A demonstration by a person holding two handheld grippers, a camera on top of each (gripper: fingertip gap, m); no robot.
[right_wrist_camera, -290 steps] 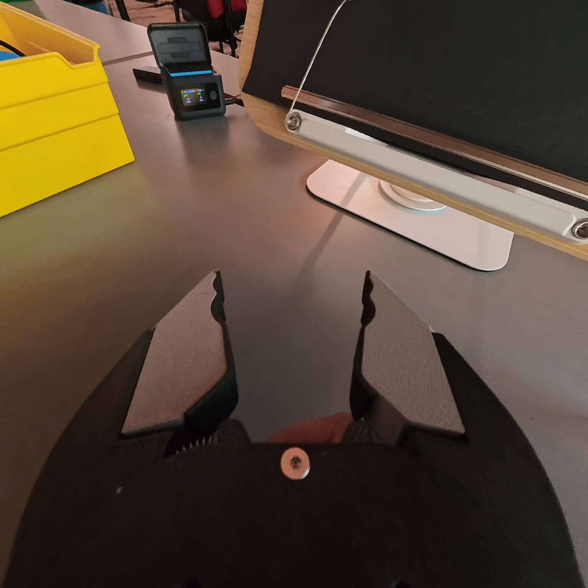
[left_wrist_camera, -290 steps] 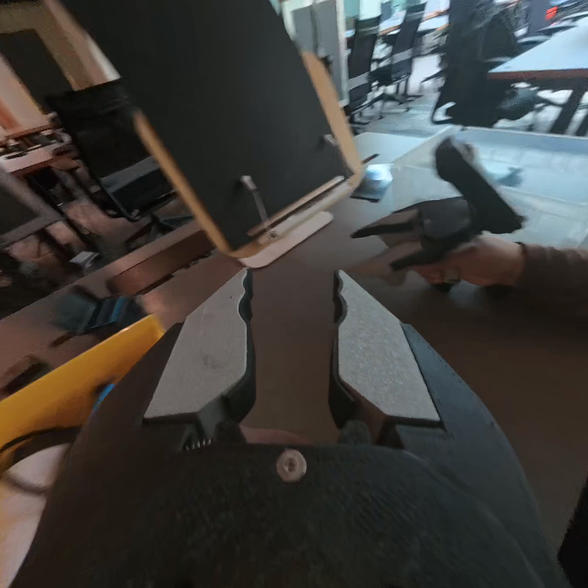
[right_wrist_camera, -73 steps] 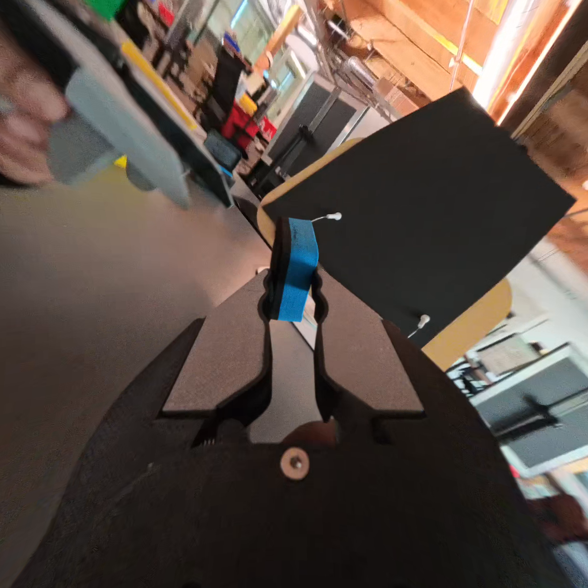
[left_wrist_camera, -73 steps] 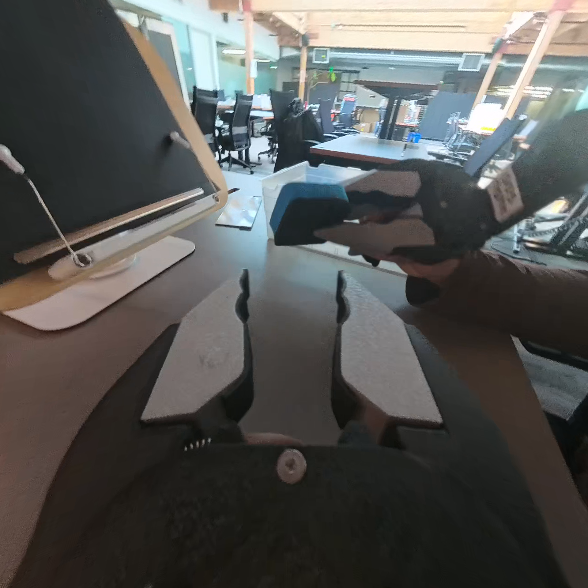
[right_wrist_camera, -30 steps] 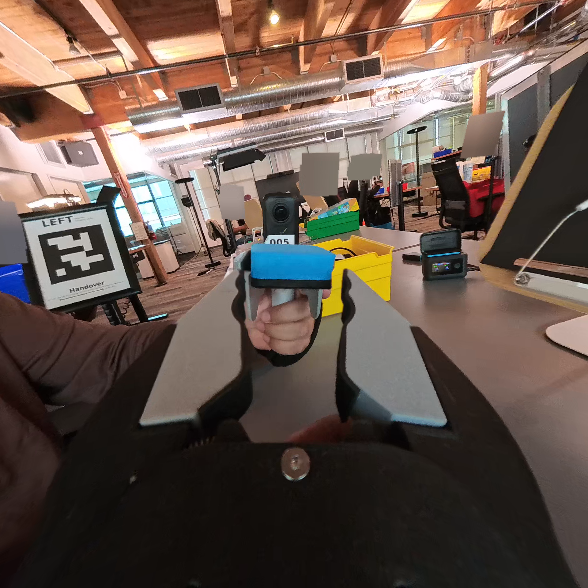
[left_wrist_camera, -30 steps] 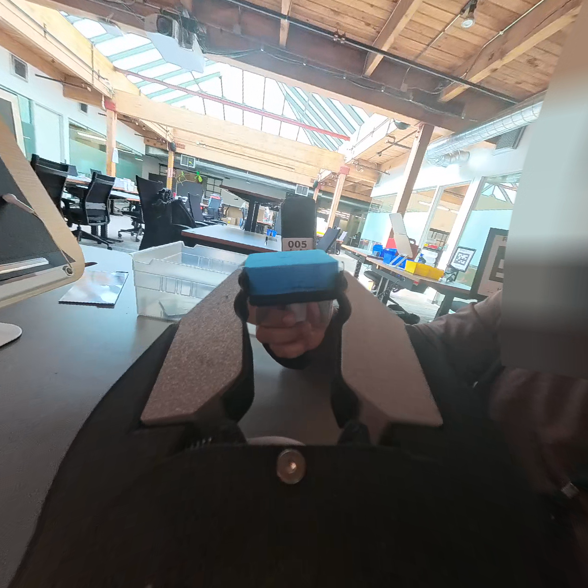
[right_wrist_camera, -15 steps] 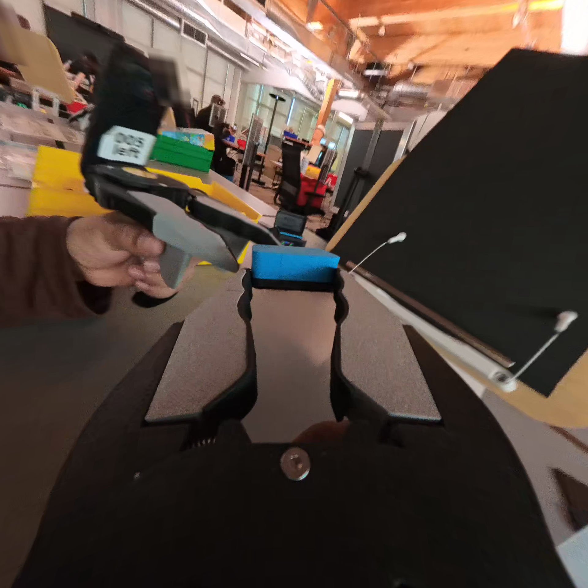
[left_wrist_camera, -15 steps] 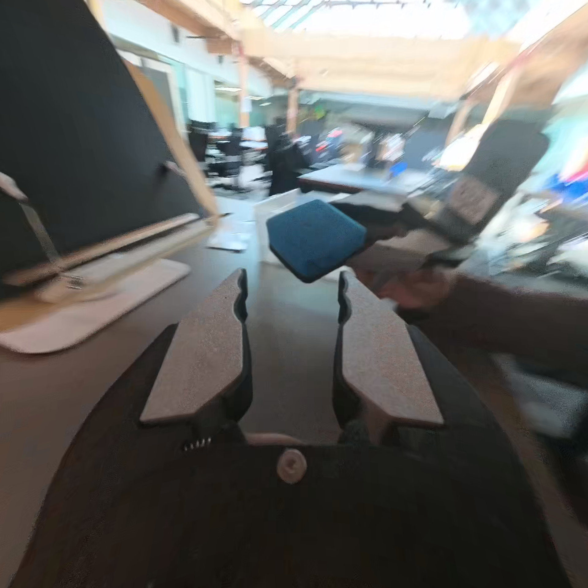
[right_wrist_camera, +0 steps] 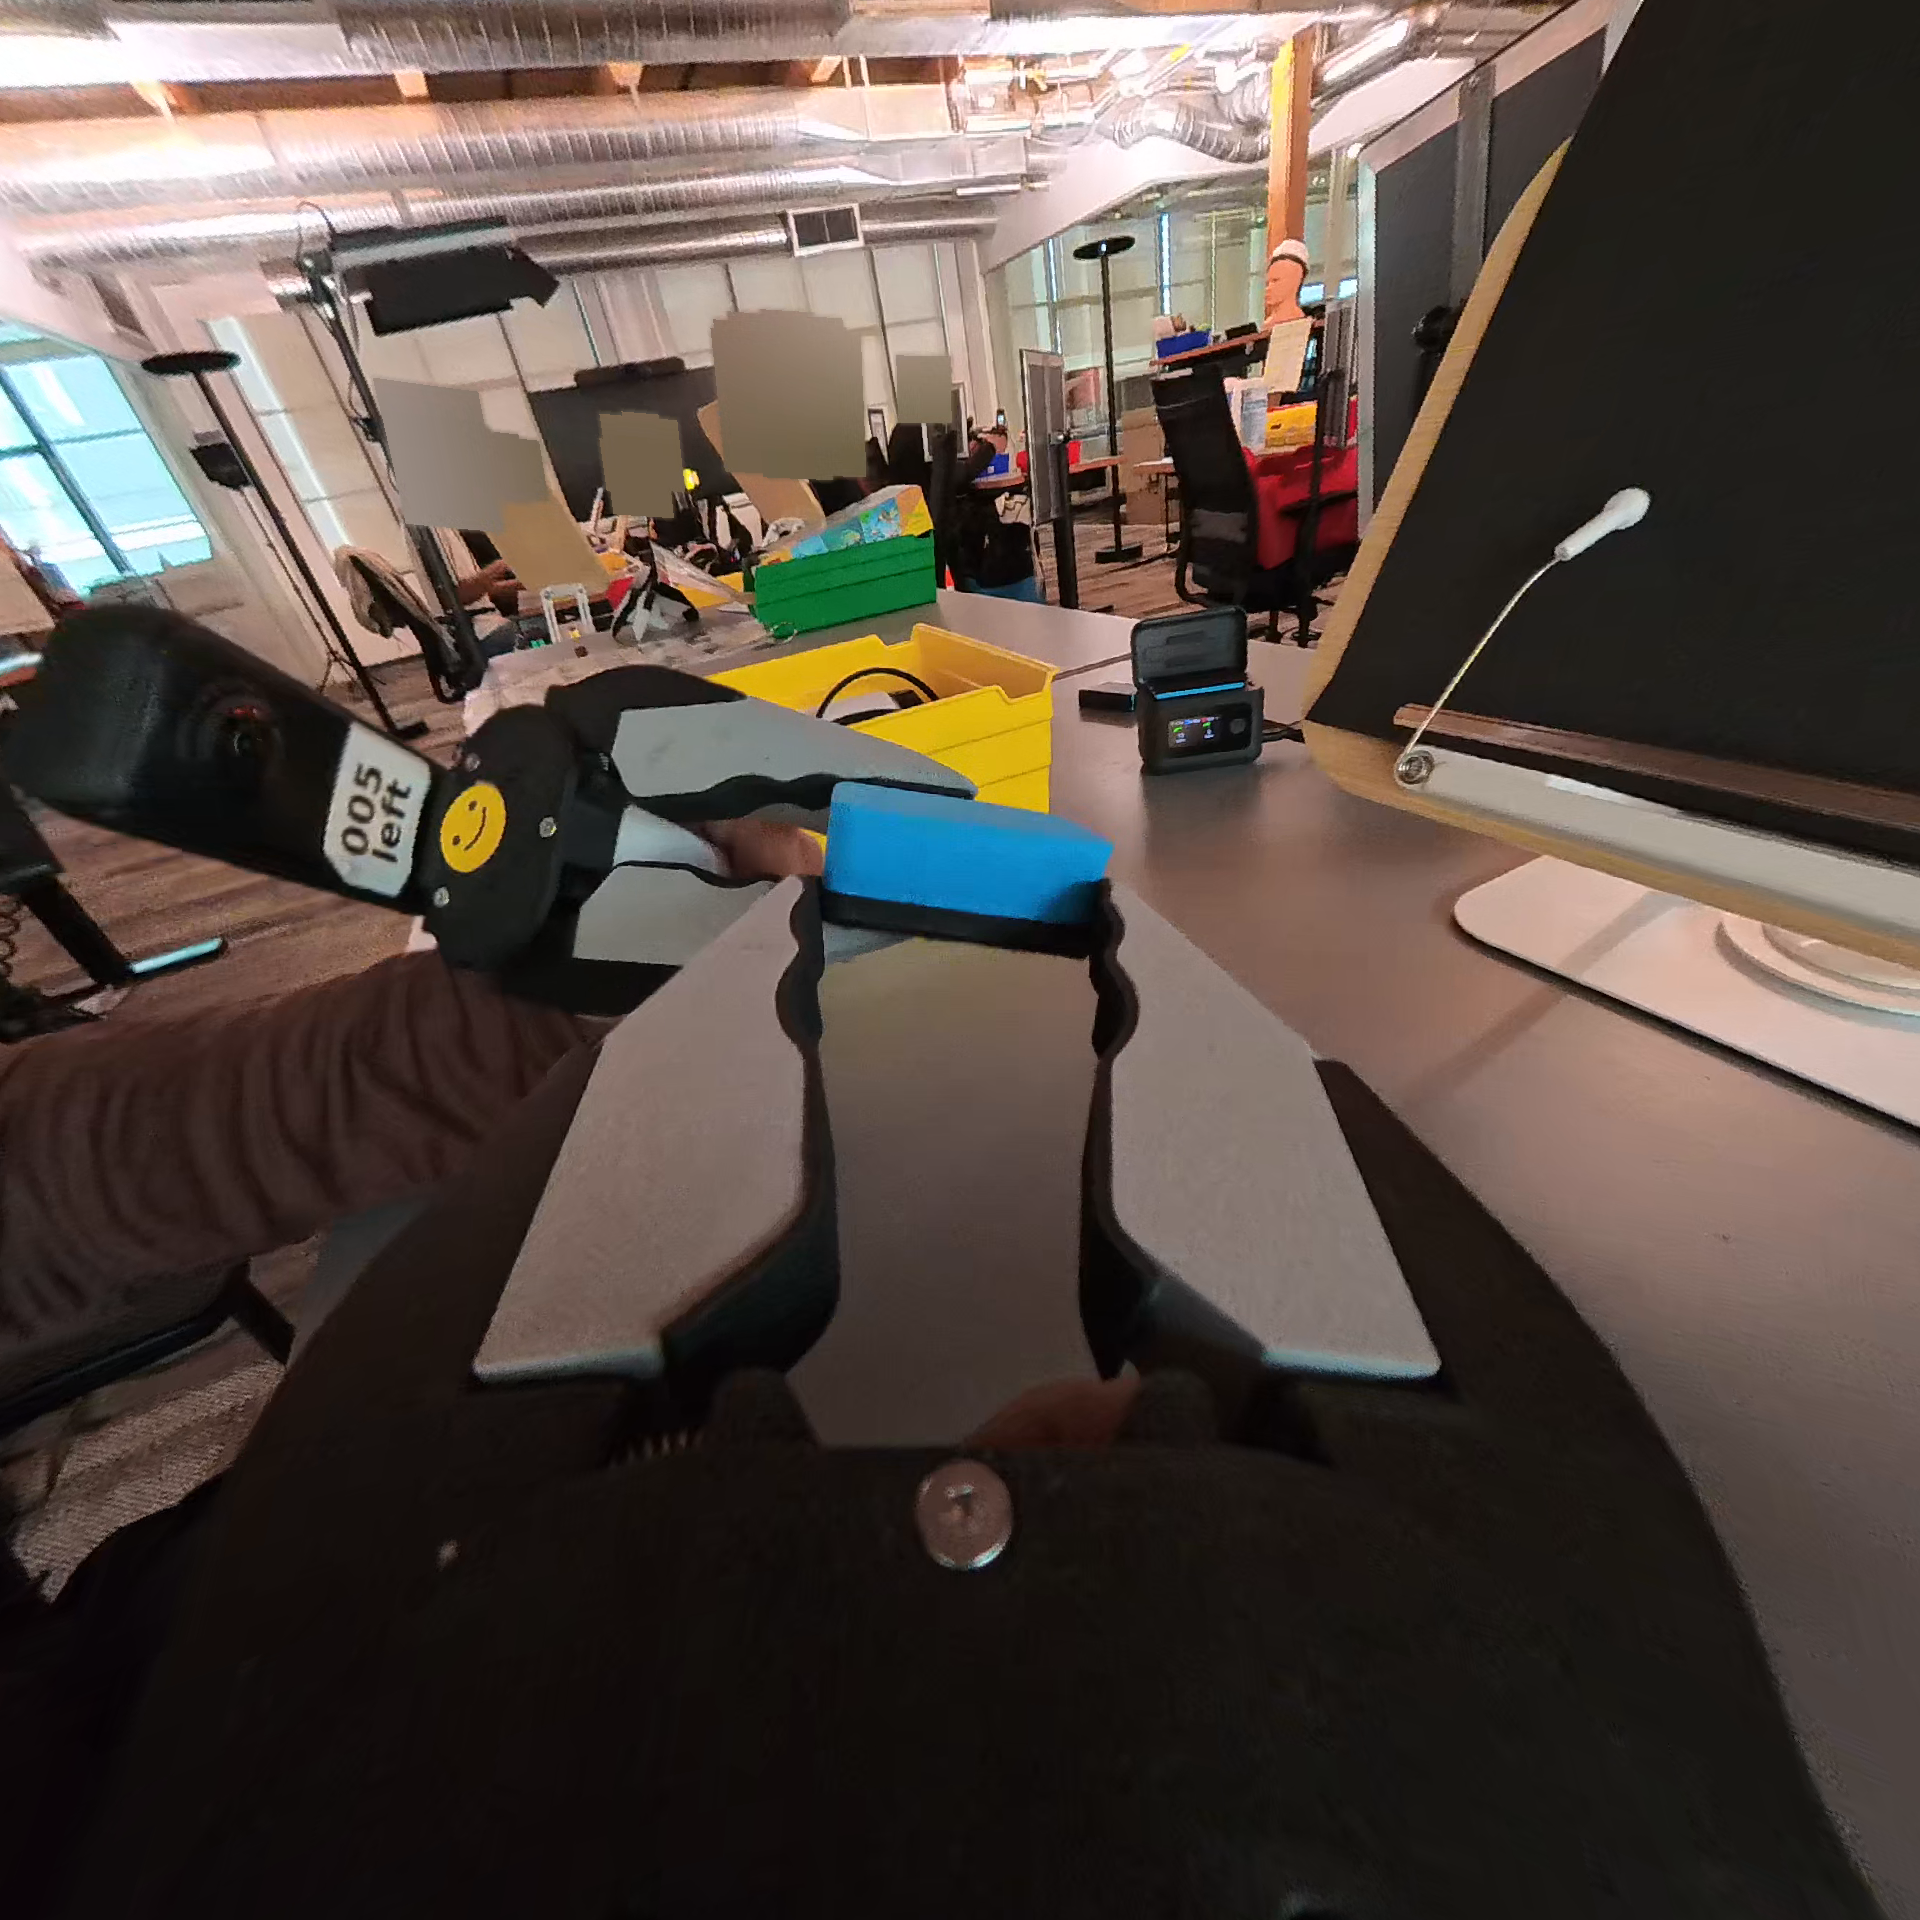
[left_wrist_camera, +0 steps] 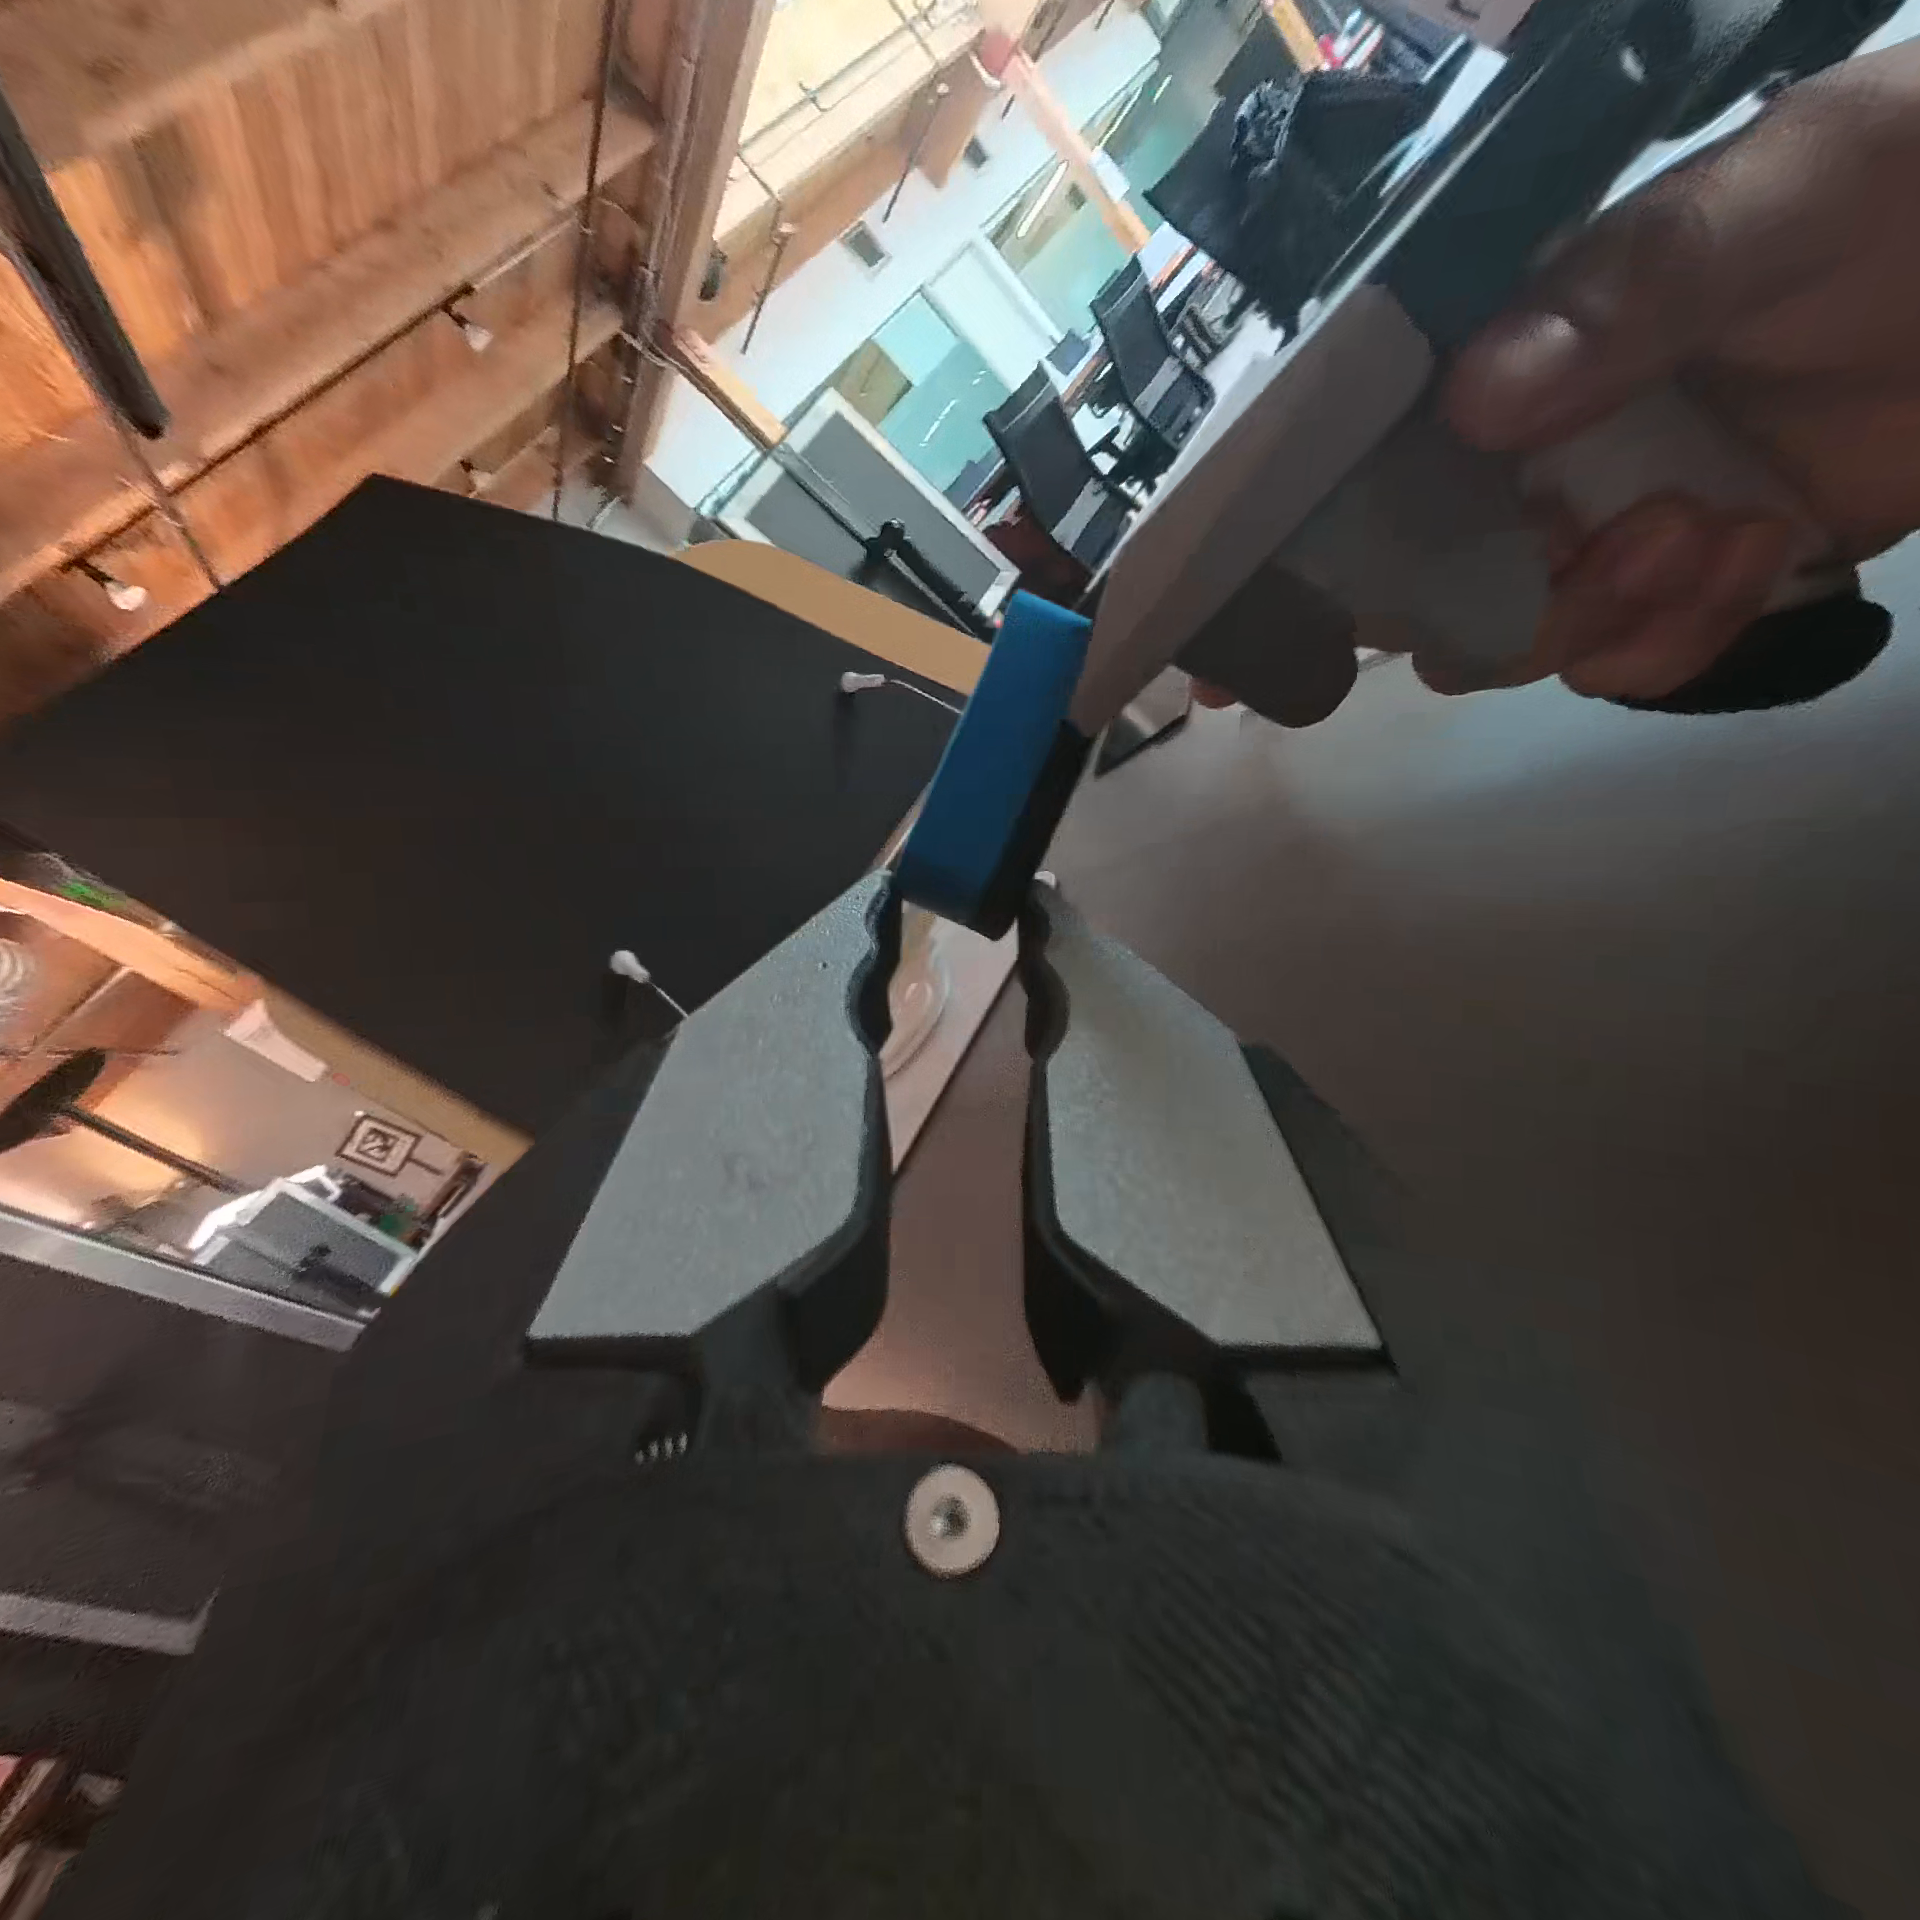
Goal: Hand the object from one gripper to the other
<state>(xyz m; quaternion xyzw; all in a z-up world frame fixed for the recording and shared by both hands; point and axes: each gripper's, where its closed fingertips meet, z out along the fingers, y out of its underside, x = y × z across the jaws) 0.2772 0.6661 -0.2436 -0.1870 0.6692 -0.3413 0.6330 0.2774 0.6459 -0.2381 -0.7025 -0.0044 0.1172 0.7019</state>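
Observation:
A blue foam block with a black underside is held above the table by both grippers. My right gripper is shut on it across its width. My left gripper comes in from the left and its fingers are narrowed onto the block's end, one on the blue face and one on the black side. In the right wrist view its upper finger lies over the block and the lower one passes beneath. The right gripper's finger and the hand holding it show at upper right.
A black board with a wooden edge stands on a white base at the right of the grey table. A yellow bin and a small black device with a screen sit behind the grippers. Left and right tips are no more than a few centimetres apart.
Half a second ago my left gripper was open and short of the block. Now it has rolled over and its fingers have closed onto the block's end. The right gripper still grips it.

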